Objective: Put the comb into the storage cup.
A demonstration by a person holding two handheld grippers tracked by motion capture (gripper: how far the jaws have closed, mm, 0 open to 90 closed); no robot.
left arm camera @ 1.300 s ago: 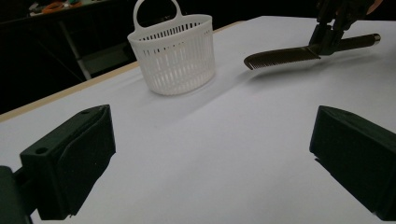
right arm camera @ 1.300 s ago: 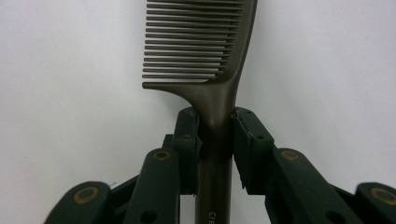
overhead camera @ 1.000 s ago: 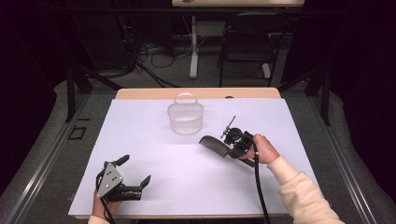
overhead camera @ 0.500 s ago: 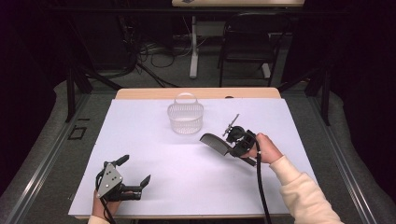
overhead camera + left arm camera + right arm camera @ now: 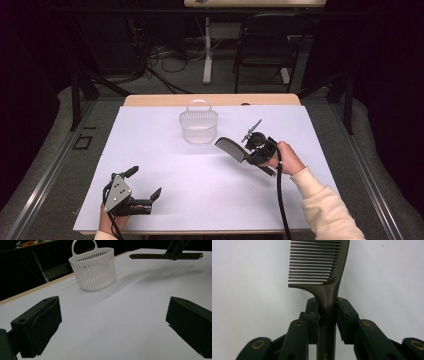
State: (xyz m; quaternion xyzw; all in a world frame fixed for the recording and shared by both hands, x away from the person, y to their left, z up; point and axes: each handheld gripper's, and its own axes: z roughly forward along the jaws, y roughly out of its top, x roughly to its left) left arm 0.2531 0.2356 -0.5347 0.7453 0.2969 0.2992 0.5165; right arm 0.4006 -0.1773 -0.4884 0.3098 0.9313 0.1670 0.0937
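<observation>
From the high view we see a white table cover [image 5: 200,175] in a dark room, the white basket [image 5: 199,127] near its far edge, and the right gripper [image 5: 250,150] clamped on a dark comb [image 5: 231,149] just right of the basket. The left gripper [image 5: 142,185] gapes empty at the near edge.

In the left gripper view the comb's [image 5: 160,256] handle end is cut off.

In the right gripper view the comb's [image 5: 322,270] tip is cropped.

The only lettering to be made out is on the handle of the comb [image 5: 327,302], low down in the right gripper view, where pale letters reading "Cre" run along the dark handle before the picture's bottom edge cuts the word off. The rest of that word cannot be read. Nothing else in the high view or the left gripper view carries writing clear enough to read.
</observation>
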